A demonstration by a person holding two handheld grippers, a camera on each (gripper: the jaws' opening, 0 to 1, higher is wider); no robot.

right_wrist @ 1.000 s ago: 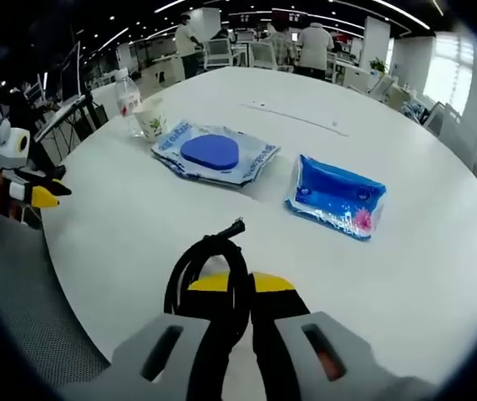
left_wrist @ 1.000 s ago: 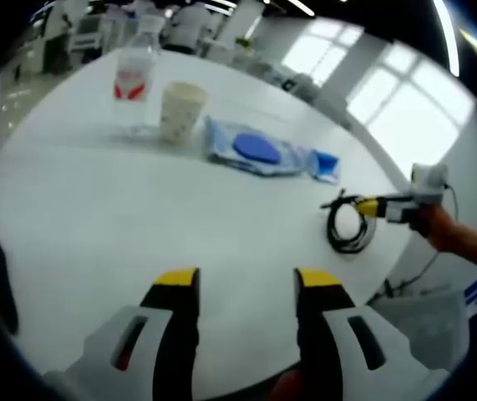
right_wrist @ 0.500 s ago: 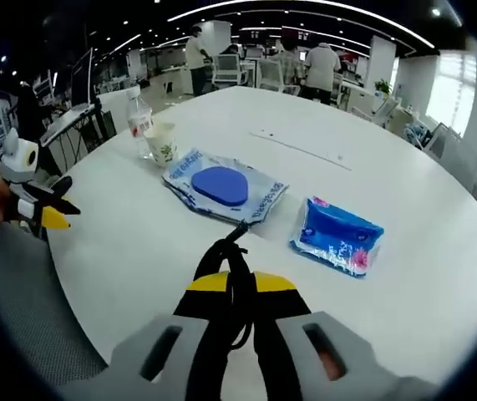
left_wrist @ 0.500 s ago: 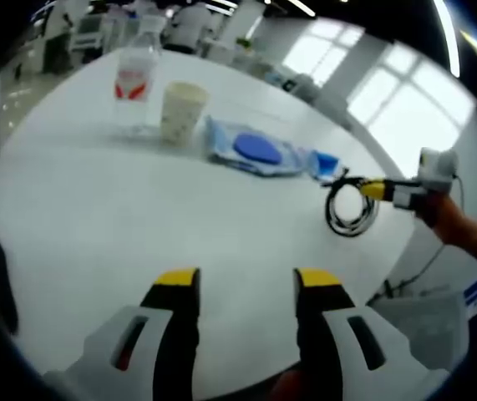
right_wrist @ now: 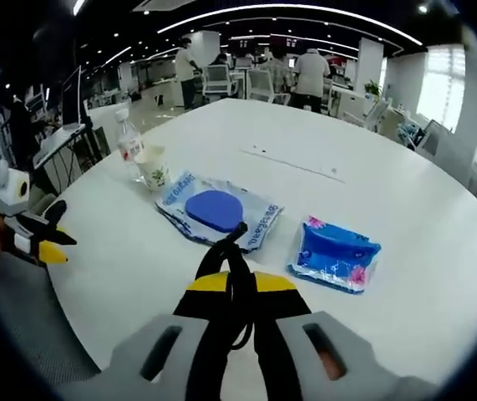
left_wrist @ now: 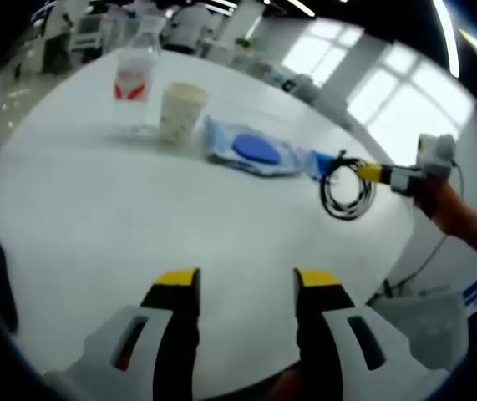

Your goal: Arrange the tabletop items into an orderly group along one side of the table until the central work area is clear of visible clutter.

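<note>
The right gripper (right_wrist: 240, 284) is clamped on a coiled black cable (right_wrist: 230, 255), carrying it clear of the white desk (right_wrist: 372, 192); in the left gripper view the coil (left_wrist: 344, 185) hangs loosely near the desk's edge. The left gripper (left_wrist: 242, 280) hovers with jaws apart, holding nothing, over bare desk. Along one side sit a water bottle (left_wrist: 134, 83), a paper cup (left_wrist: 180, 110), a flat pack with a blue oval lid (right_wrist: 215, 210) and a blue wipes pouch (right_wrist: 332, 255). The risk, as I judge it, is the dangling loops: they could unwind, or sweep the pouch or pack out of line if lowered carelessly. The bottle has a red label and the packs carry print, but none of it is legible.
</note>
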